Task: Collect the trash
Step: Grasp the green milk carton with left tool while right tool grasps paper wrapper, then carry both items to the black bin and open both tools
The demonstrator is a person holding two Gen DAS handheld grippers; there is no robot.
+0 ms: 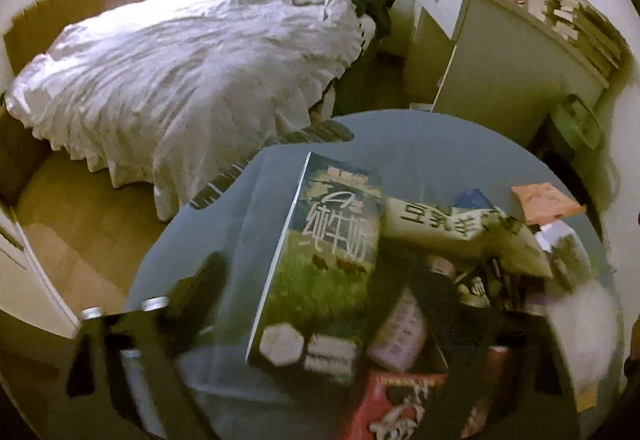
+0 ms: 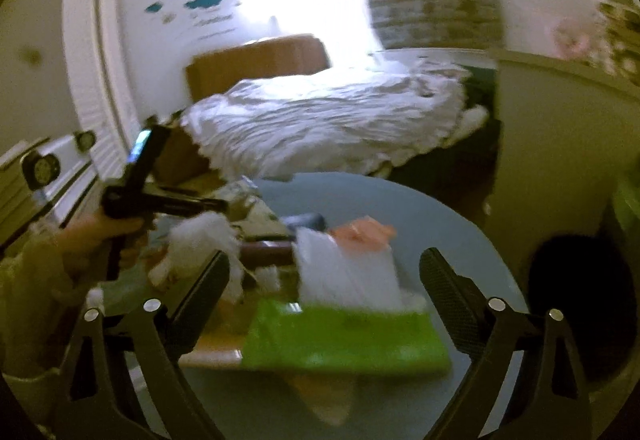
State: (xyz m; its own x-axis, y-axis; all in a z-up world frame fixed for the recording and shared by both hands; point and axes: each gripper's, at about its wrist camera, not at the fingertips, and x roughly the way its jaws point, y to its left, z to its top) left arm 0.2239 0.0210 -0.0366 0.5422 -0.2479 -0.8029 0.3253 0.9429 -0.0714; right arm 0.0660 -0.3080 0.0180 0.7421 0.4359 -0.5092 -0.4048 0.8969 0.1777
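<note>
Right tongs (image 2: 324,276) spread wide above green packet (image 2: 344,336), left tongs (image 1: 316,268) straddling milk carton (image 1: 320,260)

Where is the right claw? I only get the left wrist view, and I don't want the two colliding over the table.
Observer: The right claw is open and holds nothing, over the near part of the blue table.
Operator: What's below it?
Observer: A green pack lies flat there, with a white packet just behind it.
Operator: How close is my left one?
Observer: The left claw is well off to the left, apart from the right one, above a white fluffy wad.
</note>
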